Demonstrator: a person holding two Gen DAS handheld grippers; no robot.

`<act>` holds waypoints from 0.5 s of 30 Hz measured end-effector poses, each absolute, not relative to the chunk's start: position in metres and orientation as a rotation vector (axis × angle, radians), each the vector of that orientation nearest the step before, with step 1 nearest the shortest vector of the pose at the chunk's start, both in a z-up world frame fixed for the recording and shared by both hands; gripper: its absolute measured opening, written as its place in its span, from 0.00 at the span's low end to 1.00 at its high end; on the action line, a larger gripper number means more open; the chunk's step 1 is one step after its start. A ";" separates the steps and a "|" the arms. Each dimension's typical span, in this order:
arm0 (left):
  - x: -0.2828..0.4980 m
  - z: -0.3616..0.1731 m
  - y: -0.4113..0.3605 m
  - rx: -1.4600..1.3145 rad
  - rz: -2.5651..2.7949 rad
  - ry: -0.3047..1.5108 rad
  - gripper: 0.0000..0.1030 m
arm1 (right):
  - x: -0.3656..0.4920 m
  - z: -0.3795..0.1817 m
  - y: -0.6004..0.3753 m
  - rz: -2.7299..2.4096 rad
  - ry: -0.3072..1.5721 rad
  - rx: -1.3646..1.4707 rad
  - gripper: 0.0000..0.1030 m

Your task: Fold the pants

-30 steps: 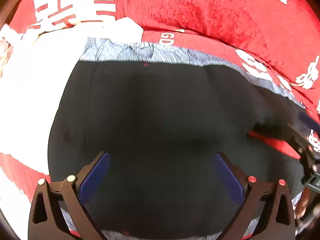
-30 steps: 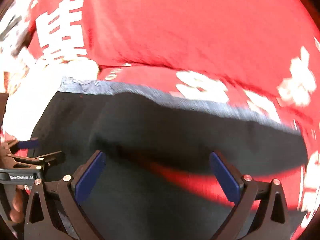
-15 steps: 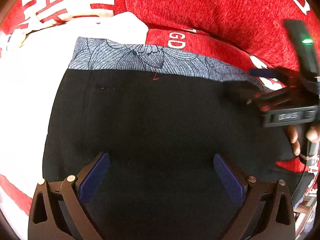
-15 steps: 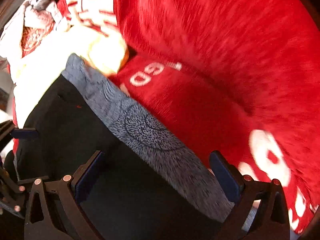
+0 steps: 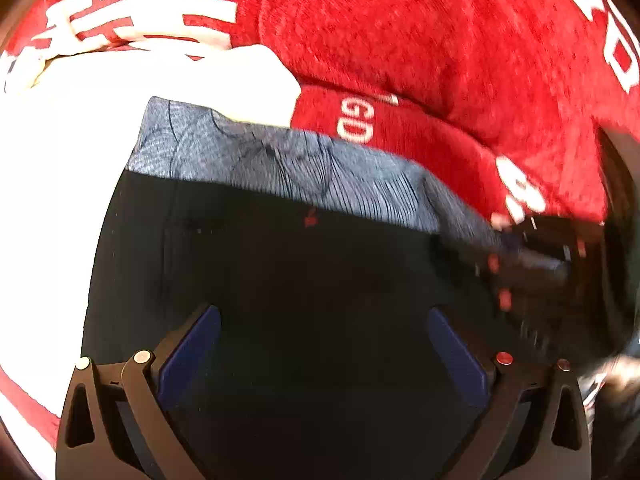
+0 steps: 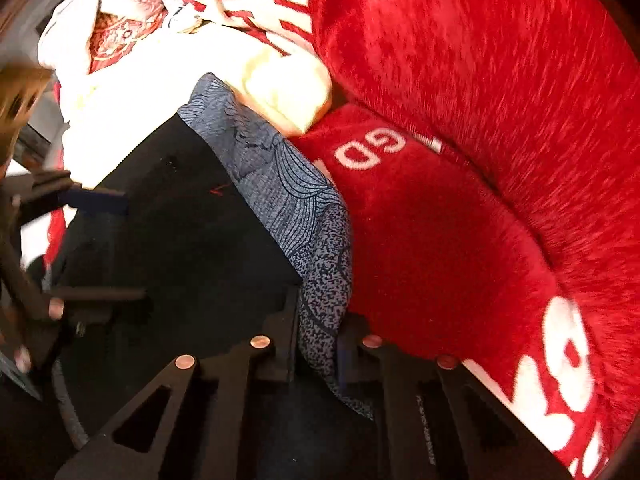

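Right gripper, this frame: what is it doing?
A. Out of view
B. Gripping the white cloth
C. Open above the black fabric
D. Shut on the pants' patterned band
D: the right gripper is closed with the patterned band of the pants pinched between its fingers.

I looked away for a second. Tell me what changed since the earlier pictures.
The right gripper, open a second ago, has moved to the right end of the patterned waistband and shut on it. The left gripper has stayed open above the black pants, holding nothing. The pants still lie flat on the red blanket, waistband toward the back, with the white cloth still beside them.
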State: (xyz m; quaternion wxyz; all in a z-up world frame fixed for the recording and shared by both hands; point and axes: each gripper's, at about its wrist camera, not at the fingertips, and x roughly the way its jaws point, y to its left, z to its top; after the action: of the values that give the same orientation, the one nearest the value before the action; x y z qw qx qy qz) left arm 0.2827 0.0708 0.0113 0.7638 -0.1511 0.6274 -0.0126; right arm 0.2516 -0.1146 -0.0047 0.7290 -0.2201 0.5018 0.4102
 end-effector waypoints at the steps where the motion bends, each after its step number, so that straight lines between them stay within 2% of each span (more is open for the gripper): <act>1: 0.287 0.012 0.073 -0.347 -0.018 1.366 1.00 | 0.244 0.002 -0.116 0.897 1.070 -0.481 0.14; 8: 0.332 0.007 0.090 -0.518 0.046 1.412 1.00 | 0.195 0.033 -0.112 0.802 0.828 -0.618 0.14; 13: 0.347 -0.010 0.093 -0.561 0.050 1.447 1.00 | 0.163 0.027 -0.100 0.744 0.735 -0.763 0.14; 14: 0.345 -0.018 0.096 -0.579 0.061 1.468 0.97 | 0.160 0.026 -0.098 0.739 0.731 -0.767 0.14; 15: 0.344 -0.022 0.099 -0.597 0.078 1.476 0.73 | 0.157 0.026 -0.098 0.736 0.728 -0.764 0.14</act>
State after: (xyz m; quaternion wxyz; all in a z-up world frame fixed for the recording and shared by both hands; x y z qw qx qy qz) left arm 0.3444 0.0992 -0.0223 0.6989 -0.2680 0.6622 0.0350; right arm 0.1568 -0.0981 0.0260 0.8000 -0.3564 0.3395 0.3432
